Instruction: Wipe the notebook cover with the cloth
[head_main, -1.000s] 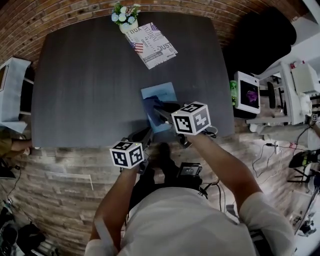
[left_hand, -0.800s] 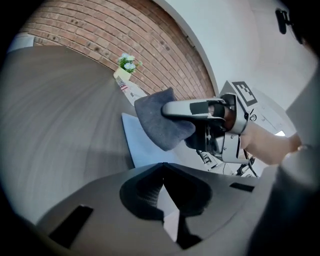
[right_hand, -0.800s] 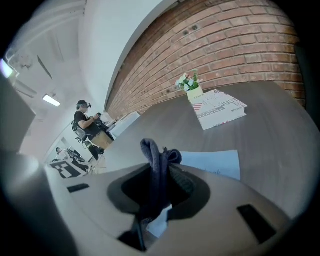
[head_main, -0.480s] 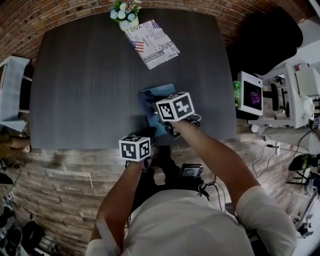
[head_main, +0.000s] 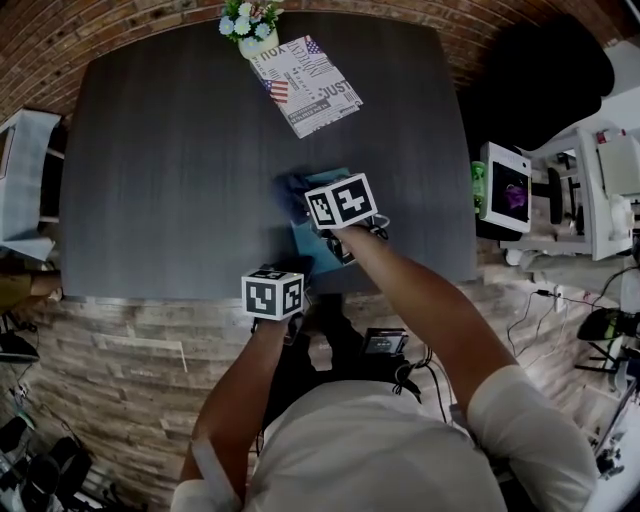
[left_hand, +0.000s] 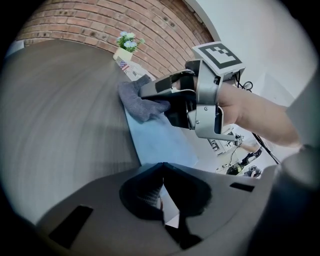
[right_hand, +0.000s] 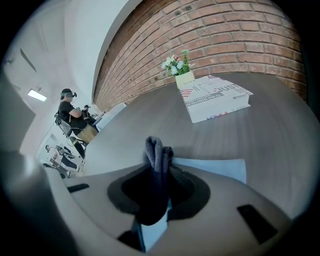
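A light blue notebook (head_main: 312, 248) lies near the table's front edge. My right gripper (right_hand: 159, 167) is shut on a dark blue cloth (right_hand: 158, 150), whose bunched end rests on the notebook's far left corner (left_hand: 141, 102). In the head view the right gripper's marker cube (head_main: 341, 201) hides much of the notebook. My left gripper (left_hand: 162, 166) sits at the notebook's near edge with its jaws shut, and a pale strip of the cover (left_hand: 167, 200) shows between them. The notebook (left_hand: 162, 142) runs from those jaws up to the right gripper (left_hand: 167, 97).
A book with a newspaper-print cover (head_main: 303, 84) and a small flower pot (head_main: 247, 25) stand at the table's far edge. The dark table (head_main: 170, 180) stretches left of the notebook. A seated person (right_hand: 70, 117) is far off to the left, and equipment (head_main: 505, 190) stands to the right.
My right gripper has carried the cloth away from me and to the left, across the notebook to its far left corner. The left gripper has shifted slightly forward.
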